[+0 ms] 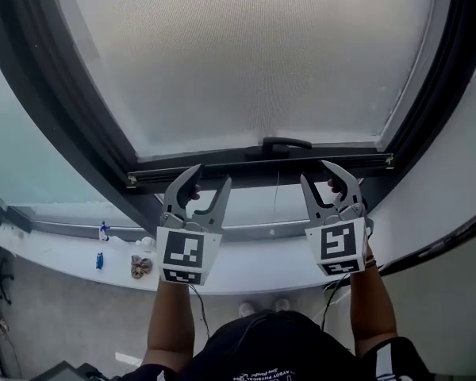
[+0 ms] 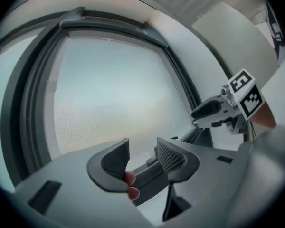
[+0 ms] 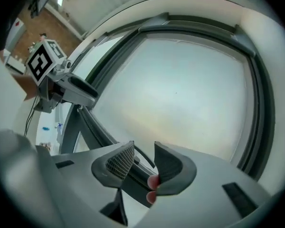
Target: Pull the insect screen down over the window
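Brick [image 3: 34, 26] (right gripper view) behind left tool [image 3: 92, 96].

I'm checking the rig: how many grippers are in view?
2. In the head view, the left gripper is just below the screen's bottom bar, left of its handle; the right gripper, right of it. No more seem hidden.

The left gripper [image 2: 142, 155] holds its jaws apart — a dark bar [image 2: 151, 174] crosses the gap; the right gripper [image 2: 206, 114] hangs by the window's [image 2: 109, 94] right edge.
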